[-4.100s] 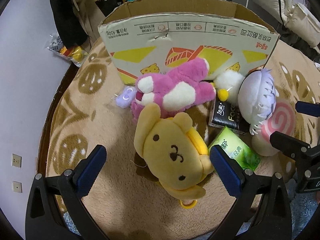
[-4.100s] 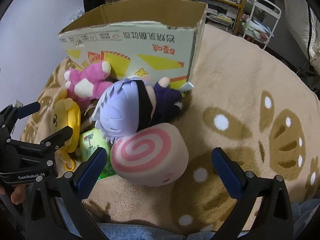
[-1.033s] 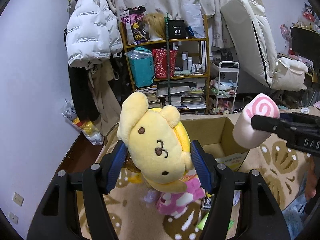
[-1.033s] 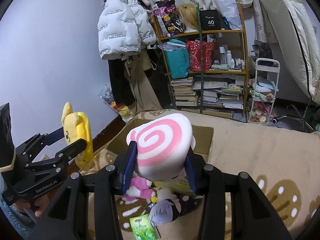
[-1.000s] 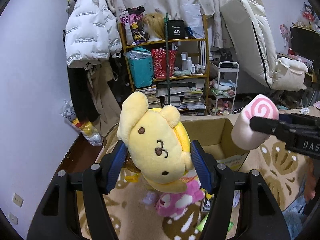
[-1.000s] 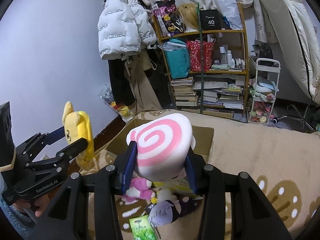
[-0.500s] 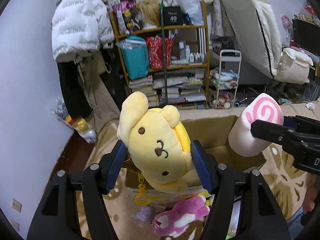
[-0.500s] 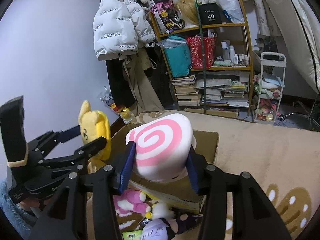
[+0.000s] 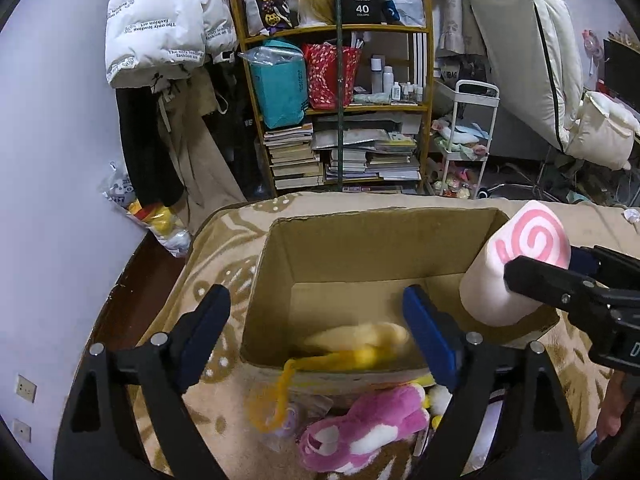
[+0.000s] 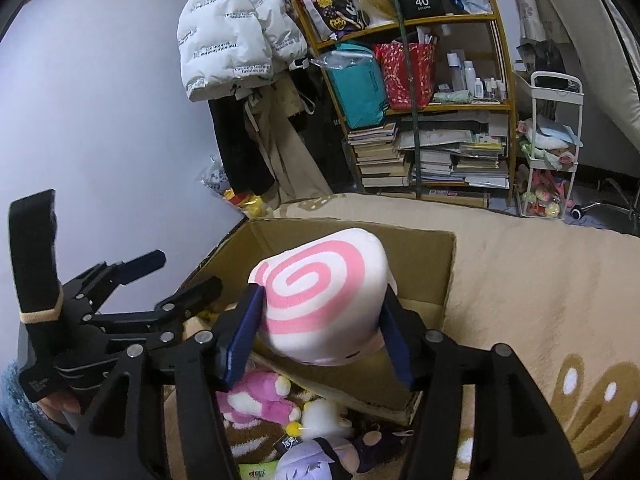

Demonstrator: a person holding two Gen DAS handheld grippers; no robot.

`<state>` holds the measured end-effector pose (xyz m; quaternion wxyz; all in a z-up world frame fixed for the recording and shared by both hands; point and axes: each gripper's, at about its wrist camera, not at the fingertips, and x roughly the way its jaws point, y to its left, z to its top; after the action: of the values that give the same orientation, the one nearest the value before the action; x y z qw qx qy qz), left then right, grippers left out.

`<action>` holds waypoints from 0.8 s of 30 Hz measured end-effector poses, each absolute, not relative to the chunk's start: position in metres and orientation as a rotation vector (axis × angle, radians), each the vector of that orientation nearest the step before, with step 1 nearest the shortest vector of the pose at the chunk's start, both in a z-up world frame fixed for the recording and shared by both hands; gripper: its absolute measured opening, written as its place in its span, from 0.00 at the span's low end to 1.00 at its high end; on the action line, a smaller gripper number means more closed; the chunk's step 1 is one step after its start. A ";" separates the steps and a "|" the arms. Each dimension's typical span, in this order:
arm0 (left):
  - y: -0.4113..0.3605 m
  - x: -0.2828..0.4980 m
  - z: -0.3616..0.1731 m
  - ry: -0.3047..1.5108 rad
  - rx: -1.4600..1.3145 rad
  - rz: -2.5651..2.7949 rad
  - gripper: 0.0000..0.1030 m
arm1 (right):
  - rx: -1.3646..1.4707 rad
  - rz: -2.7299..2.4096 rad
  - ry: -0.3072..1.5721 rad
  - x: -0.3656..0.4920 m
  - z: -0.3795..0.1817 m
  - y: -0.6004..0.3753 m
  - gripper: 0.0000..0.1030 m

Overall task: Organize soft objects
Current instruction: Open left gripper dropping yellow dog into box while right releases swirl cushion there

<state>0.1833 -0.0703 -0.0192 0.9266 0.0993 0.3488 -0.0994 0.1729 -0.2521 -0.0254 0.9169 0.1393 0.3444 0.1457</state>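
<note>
My left gripper [image 9: 316, 332] is open and empty above the near wall of the open cardboard box [image 9: 384, 248]. The yellow dog plush [image 9: 356, 346] is a blur inside the box, its yellow cord [image 9: 276, 396] trailing over the near wall. My right gripper [image 10: 320, 336] is shut on the pink-swirl roll plush [image 10: 324, 300] and holds it over the box's near right part; it also shows in the left wrist view [image 9: 516, 268]. A pink plush [image 9: 360, 432] lies on the rug in front of the box, with a white plush [image 10: 324, 416] and a purple-haired doll [image 10: 316, 460].
The box stands on a beige patterned rug [image 10: 540, 280]. Behind it are a cluttered wooden shelf [image 9: 340, 100], hanging coats [image 9: 168, 32], a white trolley [image 9: 468, 140] and a cream recliner [image 9: 560, 80]. A green tissue pack [image 10: 256, 472] lies by the doll.
My left gripper has opened and the yellow dog plush has dropped into the box. Both grippers have moved forward over the box; the right one still holds the swirl plush.
</note>
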 end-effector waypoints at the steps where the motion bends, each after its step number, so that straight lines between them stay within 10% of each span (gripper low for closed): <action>1: -0.069 0.183 -0.018 0.716 0.207 -0.198 0.85 | 0.287 0.298 0.708 0.173 -0.026 -0.252 0.63; 13: -0.044 0.147 -0.009 0.739 0.181 -0.141 0.94 | 0.287 0.249 0.713 0.155 -0.017 -0.254 0.96; 24: -0.044 0.093 -0.004 0.750 0.189 -0.162 0.94 | 0.288 0.212 0.734 0.116 -0.007 -0.255 1.00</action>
<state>0.0926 -0.0437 -0.0039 0.9229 0.0921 0.3653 -0.0789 0.1162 -0.2549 -0.0068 0.9178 0.1398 0.3570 0.1032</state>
